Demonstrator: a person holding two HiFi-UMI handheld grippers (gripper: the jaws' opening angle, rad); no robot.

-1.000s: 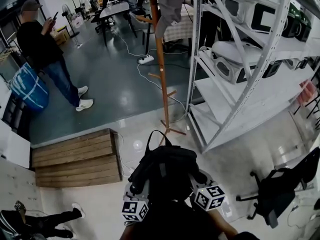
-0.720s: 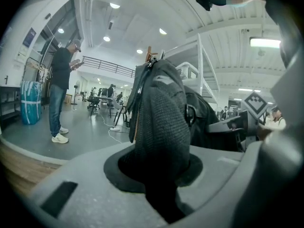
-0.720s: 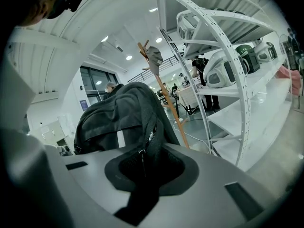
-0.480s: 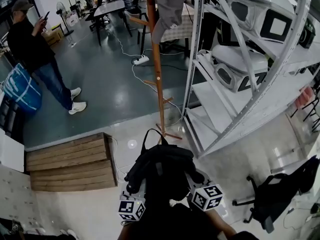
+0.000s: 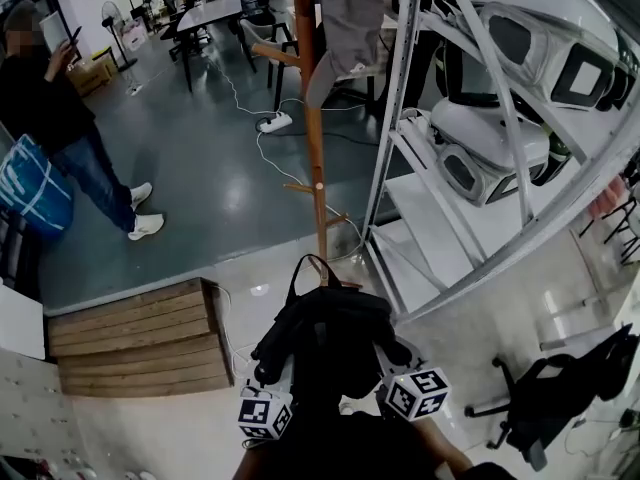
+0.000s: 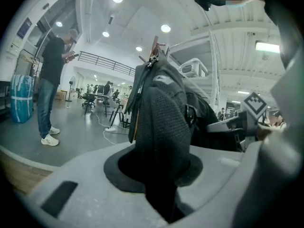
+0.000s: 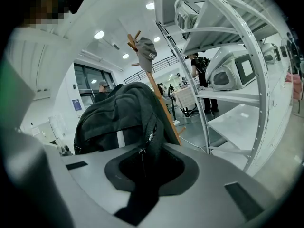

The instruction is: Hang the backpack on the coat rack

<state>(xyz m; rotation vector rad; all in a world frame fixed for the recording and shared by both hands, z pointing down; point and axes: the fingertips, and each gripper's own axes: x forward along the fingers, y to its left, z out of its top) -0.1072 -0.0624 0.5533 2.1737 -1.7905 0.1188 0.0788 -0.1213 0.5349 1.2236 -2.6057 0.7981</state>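
I hold a black backpack (image 5: 325, 340) in front of me with both grippers. Its top loop (image 5: 308, 264) points at the foot of the wooden coat rack (image 5: 313, 138), which stands just ahead. A grey cap (image 5: 350, 26) hangs on an upper peg. My left gripper (image 5: 276, 380) is shut on the backpack's dark mesh fabric (image 6: 161, 122), which fills its jaws. My right gripper (image 5: 394, 362) is shut on a zippered fold of the backpack (image 7: 124, 115). In the right gripper view the rack pole (image 7: 165, 109) and the cap (image 7: 146, 51) rise behind the bag.
A white metal shelf frame (image 5: 393, 118) holding white machines (image 5: 495, 163) stands right beside the rack. A wooden platform (image 5: 130, 336) lies at left. A person (image 5: 45, 108) with a blue bag (image 5: 32, 186) stands far left. A black chair (image 5: 555, 393) is at right; a cable (image 5: 272, 123) crosses the floor.
Both grippers and the backpack have moved forward toward the coat rack. The rack looks nearer, and its base is now hidden behind the bag's top loop.
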